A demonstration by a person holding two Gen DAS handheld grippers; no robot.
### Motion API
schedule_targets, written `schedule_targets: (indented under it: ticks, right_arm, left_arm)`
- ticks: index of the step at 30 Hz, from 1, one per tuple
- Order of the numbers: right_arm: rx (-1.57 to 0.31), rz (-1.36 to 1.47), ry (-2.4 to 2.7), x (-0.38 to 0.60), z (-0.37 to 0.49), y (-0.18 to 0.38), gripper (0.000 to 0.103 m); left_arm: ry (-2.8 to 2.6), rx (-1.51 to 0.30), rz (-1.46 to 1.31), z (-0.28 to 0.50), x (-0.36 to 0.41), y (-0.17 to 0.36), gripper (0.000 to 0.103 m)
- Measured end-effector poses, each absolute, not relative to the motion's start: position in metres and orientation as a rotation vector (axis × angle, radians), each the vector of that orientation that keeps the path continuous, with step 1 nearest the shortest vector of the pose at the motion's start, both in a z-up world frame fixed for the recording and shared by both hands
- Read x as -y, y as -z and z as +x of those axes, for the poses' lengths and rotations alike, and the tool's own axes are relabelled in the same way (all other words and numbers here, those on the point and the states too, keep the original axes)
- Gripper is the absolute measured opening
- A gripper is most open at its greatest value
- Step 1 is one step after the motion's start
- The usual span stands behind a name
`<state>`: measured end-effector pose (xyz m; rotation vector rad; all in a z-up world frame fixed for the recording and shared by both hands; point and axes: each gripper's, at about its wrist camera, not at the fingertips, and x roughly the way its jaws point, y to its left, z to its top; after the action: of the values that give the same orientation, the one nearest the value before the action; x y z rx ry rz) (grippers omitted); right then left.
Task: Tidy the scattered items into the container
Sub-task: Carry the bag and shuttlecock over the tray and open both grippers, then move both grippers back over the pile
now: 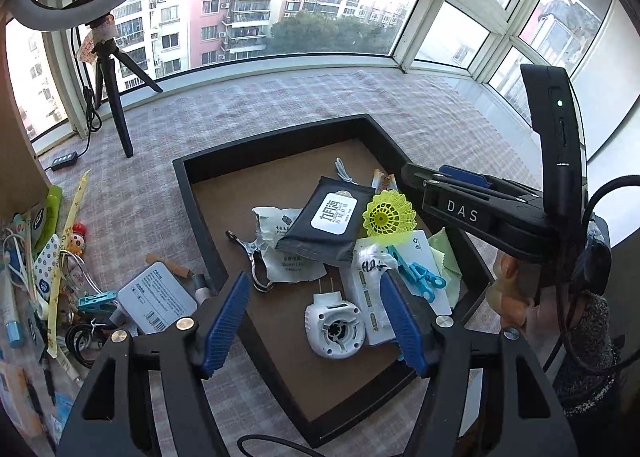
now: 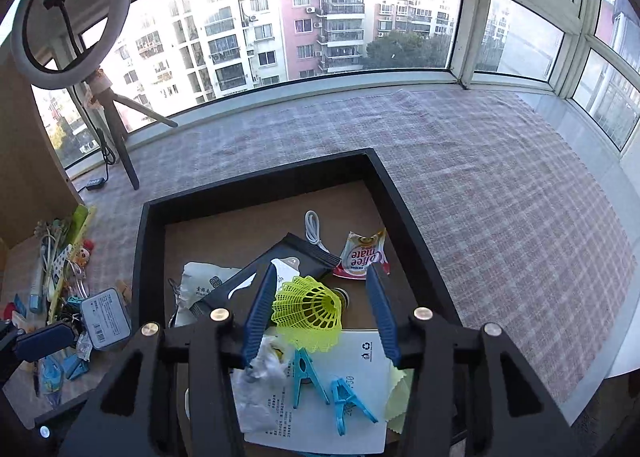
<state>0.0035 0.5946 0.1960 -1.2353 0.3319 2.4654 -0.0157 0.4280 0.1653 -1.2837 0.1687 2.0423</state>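
Observation:
A black tray (image 1: 280, 133) with a brown floor holds several items: a black wipes pack (image 1: 328, 221), a white plug-in device (image 1: 334, 325), a white box (image 2: 320, 417) and blue clips (image 2: 308, 373). My left gripper (image 1: 314, 281) hangs open over the tray's near corner, with nothing between its fingers and the white device below. My right gripper (image 2: 322, 271) is open above the tray (image 2: 256, 189). A yellow shuttlecock (image 2: 310, 311) lies between its fingers, loose on the pile, apart from the right pad. The left wrist view shows the same shuttlecock (image 1: 388, 217) just under the right gripper (image 1: 440, 177).
Scattered items lie on the checked cloth left of the tray: a grey tin (image 1: 156, 305), a clown figurine (image 1: 76, 241), a blue clip (image 1: 96, 303), tubes and cables. A ring-light tripod (image 1: 116, 105) stands at the back left. A Coffee-mate sachet (image 2: 362, 255) and a white cable (image 2: 314, 231) lie in the tray.

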Motion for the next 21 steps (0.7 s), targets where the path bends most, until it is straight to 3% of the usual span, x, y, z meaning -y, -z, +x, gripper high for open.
schedule_targets:
  ticks: [21]
  right_arm:
    - [-0.405, -1.372, -2.679, -0.510, -0.043, -0.194, 0.046]
  left_arm:
    - [-2.250, -0.101, -1.439, -0.082, -0.264, -0.135, 0.050]
